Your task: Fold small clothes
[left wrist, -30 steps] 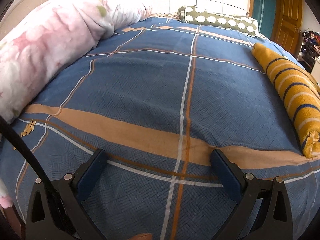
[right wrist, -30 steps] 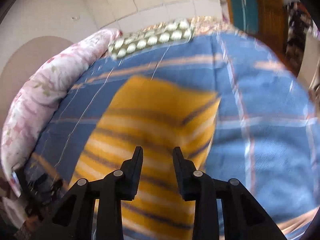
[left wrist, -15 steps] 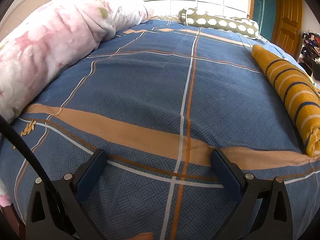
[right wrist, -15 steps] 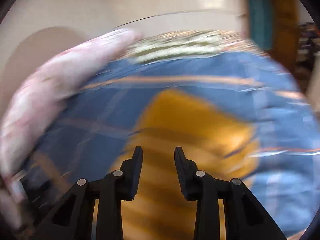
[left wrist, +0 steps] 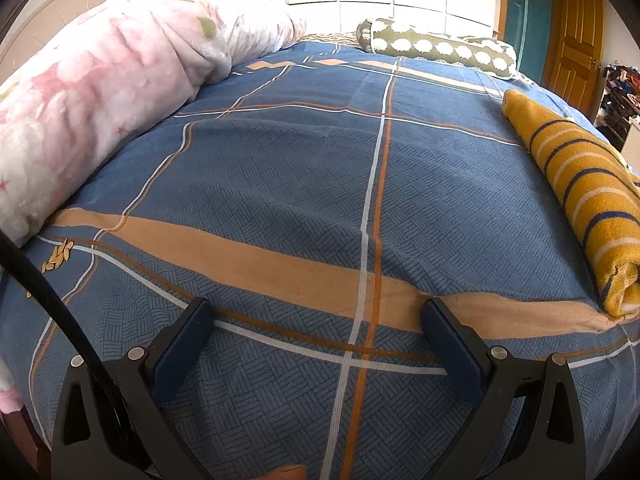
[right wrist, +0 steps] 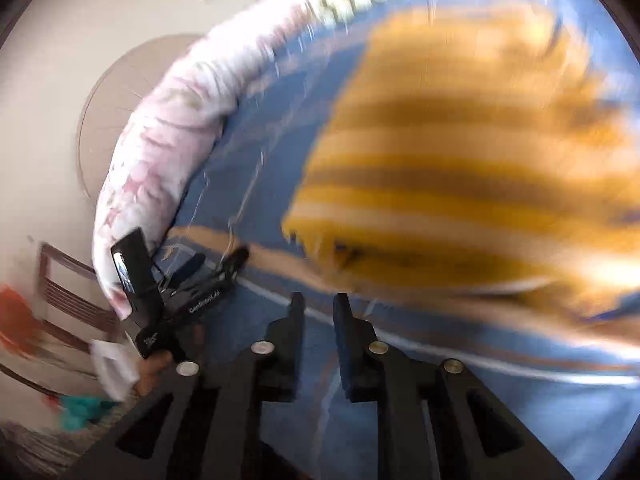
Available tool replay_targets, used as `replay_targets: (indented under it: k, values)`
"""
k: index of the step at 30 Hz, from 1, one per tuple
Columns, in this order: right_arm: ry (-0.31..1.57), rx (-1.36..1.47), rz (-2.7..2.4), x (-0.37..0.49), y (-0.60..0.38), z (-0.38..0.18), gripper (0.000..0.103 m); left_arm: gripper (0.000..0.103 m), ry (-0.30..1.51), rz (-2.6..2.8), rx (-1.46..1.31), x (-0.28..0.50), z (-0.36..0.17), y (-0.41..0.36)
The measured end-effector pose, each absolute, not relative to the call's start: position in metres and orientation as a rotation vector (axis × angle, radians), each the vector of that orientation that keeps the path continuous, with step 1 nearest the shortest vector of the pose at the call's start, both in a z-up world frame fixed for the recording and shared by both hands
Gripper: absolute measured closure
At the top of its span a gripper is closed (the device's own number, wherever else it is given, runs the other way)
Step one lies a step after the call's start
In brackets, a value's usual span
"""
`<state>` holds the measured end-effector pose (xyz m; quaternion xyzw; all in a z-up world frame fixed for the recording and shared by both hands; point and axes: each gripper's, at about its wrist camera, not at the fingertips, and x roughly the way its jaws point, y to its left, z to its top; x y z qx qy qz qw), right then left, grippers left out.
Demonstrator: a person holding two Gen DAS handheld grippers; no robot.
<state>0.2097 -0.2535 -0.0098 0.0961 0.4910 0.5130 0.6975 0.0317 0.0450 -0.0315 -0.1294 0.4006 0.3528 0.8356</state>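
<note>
A folded mustard-yellow garment with navy and white stripes lies at the right side of the blue plaid bedspread. My left gripper is open and empty, low over the bed's near edge, far left of the garment. In the blurred right wrist view the garment fills the upper right. My right gripper has a narrow gap between its fingers and holds nothing; it sits just below the garment's near corner. The left gripper also shows in the right wrist view.
A pink floral blanket roll lines the bed's left side. A green patterned bolster lies at the far end. A wooden door and a cluttered shelf stand at the right. A wooden chair stands left of the bed.
My right gripper has swung fast, pulling back from over the garment to its near corner, fingers still narrowly apart. The left gripper has barely moved.
</note>
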Motion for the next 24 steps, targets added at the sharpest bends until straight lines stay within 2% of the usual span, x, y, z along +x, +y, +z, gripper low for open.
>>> replay_targets:
  k: [2,5,14,16,18,19,20,21,24]
  values:
    - [0.988,0.198,1.000,0.223,-0.282,0.006,0.060,0.000,0.848,0.748,-0.273,0.032,-0.031,0.045]
    - [0.934,0.137,0.742,0.246,-0.323,0.000,0.055,0.000,0.848,0.749,-0.273,0.032,-0.031,0.045]
    - [1.001,-0.017,0.262,0.327,-0.397,-0.079,0.054,0.000,0.852,0.749,-0.274,0.032,-0.031,0.045]
    - [0.989,0.036,0.274,0.343,-0.406,-0.085,0.046,0.000,0.855,0.749,-0.275,0.032,-0.032,0.046]
    - [0.993,0.077,0.268,0.357,-0.408,-0.086,0.025,0.000,0.856,0.749,-0.275,0.032,-0.032,0.046]
    - [0.999,0.083,0.271,0.361,-0.407,-0.087,0.019,0.000,0.856,0.749,-0.275,0.032,-0.032,0.046]
    - [0.998,0.088,0.284,0.367,-0.400,-0.090,0.005,0.000,0.856,0.750,-0.275,0.032,-0.032,0.047]
    - [1.007,0.080,0.294,0.373,-0.396,-0.095,0.000,0.000,0.856,0.750,-0.275,0.032,-0.032,0.047]
    - [1.006,0.019,0.261,0.374,-0.380,-0.096,0.000,0.000,0.856,0.749,-0.276,0.032,-0.032,0.047]
